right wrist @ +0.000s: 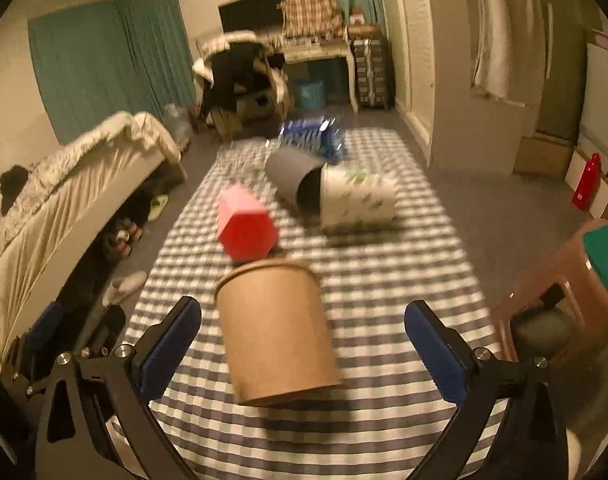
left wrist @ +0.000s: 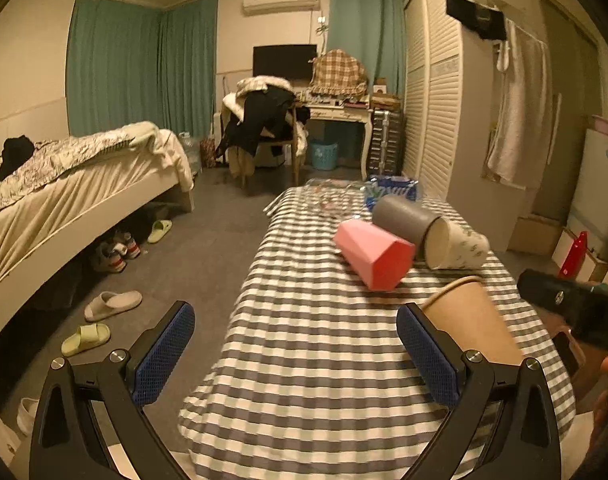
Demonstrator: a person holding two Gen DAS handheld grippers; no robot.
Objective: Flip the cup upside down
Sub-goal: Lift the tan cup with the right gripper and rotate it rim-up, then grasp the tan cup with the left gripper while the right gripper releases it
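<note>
Above the checked table (right wrist: 384, 280), both grippers are held wide open
Between the right gripper (right wrist: 302, 340) fingers a brown paper cup (right wrist: 273, 332) is seen, ungripped; the left gripper (left wrist: 295, 340) is held over the table edge

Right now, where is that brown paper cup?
The brown paper cup stands on the checked tablecloth near its front end, between the right gripper's open jaws, untouched. The pink cup lies just behind it.

No legible text anywhere. Blue pack (left wrist: 392, 190) at table's far end bears white lettering, too blurred to read. White cup (right wrist: 358, 200) shows green print, unreadable.
</note>
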